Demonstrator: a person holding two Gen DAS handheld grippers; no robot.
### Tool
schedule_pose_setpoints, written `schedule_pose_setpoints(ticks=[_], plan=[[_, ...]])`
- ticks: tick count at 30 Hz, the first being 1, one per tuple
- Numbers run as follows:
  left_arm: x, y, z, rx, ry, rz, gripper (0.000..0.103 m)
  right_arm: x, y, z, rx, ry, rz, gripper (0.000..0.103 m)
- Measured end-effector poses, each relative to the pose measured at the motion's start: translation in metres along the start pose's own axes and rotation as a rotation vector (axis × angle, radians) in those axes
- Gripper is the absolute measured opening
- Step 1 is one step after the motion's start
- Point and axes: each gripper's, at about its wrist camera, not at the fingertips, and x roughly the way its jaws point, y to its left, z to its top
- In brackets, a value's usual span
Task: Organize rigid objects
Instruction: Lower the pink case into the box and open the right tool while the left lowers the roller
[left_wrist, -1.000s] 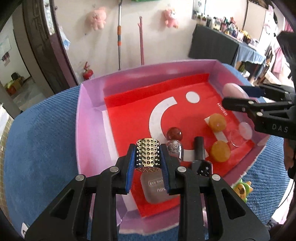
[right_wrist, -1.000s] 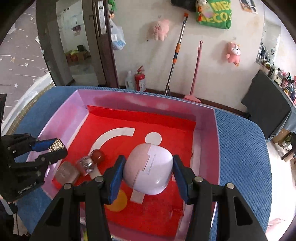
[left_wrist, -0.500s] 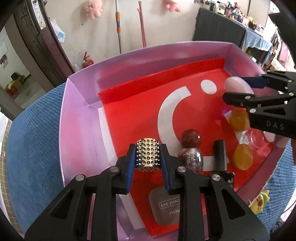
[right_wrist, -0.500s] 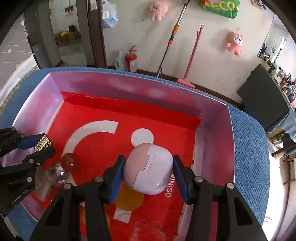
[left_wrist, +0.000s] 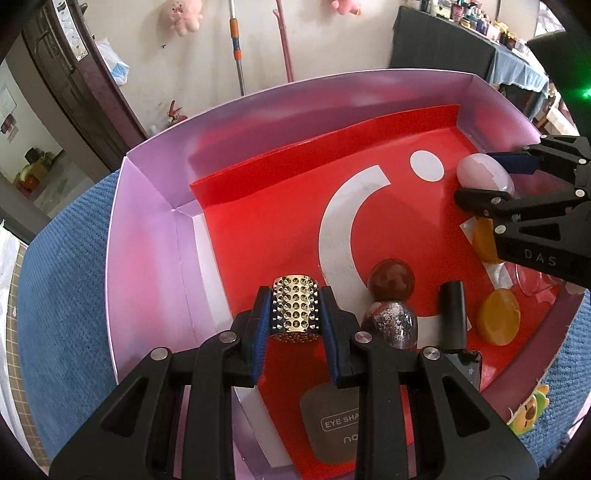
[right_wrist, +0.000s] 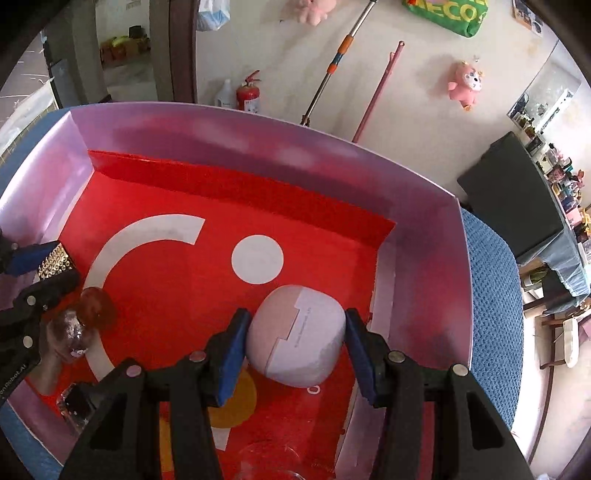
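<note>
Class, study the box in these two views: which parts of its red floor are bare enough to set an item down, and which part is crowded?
Bare: the red floor between the far wall, the left wall and the white arc. Crowded: the near right, where the maroon ball, glitter bottle, black tube and amber discs sit close together.
</note>
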Motion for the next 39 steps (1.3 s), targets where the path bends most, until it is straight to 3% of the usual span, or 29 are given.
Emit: schedule_pose_setpoints(ticks=[33, 39], plan=[[-0.014, 0.014, 0.002, -0.025, 0.0, 0.006, 0.024, -0.001, -0.002, -0.001, -0.002, 0.003, 0.004, 0.057], [-0.021, 0.018, 0.005, -0.042, -0.014, -0.01, 0.024, -0.013, -0.001, 0.0, -0.001, -0.033, -0.01, 0.068]])
